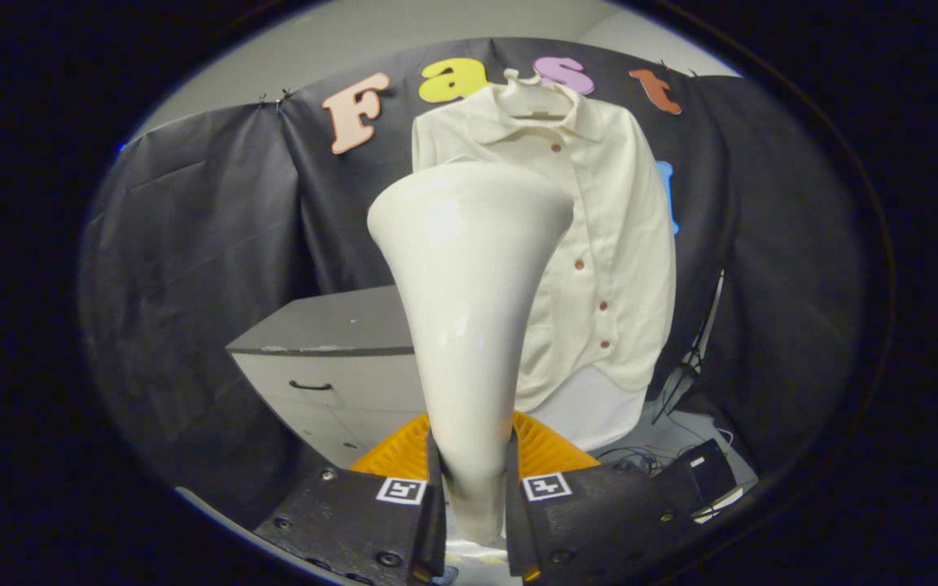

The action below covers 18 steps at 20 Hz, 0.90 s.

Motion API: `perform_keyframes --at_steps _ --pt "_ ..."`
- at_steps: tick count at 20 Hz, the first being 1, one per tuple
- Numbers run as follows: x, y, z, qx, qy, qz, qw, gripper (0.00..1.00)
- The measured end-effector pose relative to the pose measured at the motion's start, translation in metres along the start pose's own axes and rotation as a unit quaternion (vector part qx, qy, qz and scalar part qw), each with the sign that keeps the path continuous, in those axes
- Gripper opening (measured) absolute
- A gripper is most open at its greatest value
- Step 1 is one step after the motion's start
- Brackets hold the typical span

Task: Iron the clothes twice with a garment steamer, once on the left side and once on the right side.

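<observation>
A cream-white garment steamer [469,301] stands upright between my fingers, its narrow handle pinched by both and its wide head flaring above. My gripper [473,464] is shut on that handle. Beyond the steamer hangs a cream button-up shirt [607,244] on a hanger [530,85] against the black cloth wall. The steamer head covers the shirt's left half; the right half, with its row of brown buttons, shows. The head sits a little short of the fabric, and I cannot tell whether it touches.
A grey cabinet [330,350] with a drawer handle stands below and left of the shirt. Dark cables and a small black box [701,468] lie on the floor to the right. Black cloth wall surrounds the scene.
</observation>
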<state>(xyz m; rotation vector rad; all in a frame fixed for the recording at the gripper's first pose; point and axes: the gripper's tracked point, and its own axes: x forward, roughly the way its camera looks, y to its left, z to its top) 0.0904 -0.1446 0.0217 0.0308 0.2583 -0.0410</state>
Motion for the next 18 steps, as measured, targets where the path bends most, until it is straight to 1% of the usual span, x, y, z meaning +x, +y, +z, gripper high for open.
perform_keyframes --at_steps 4,9,10,13,15,18 --pt "-0.029 0.035 0.027 -0.022 -0.049 -0.010 0.999 0.29" --pt "-0.058 0.076 0.037 -0.030 -0.116 -0.033 0.992 0.29" --pt "-0.063 0.083 0.035 -0.028 -0.130 -0.038 0.990 0.29" --pt "-0.071 0.102 0.016 -0.013 -0.138 -0.042 0.989 0.29" --pt "-0.076 0.105 0.009 -0.001 -0.145 -0.050 0.988 0.29" --pt "-0.077 0.107 -0.002 -0.001 -0.151 -0.062 0.987 0.29"
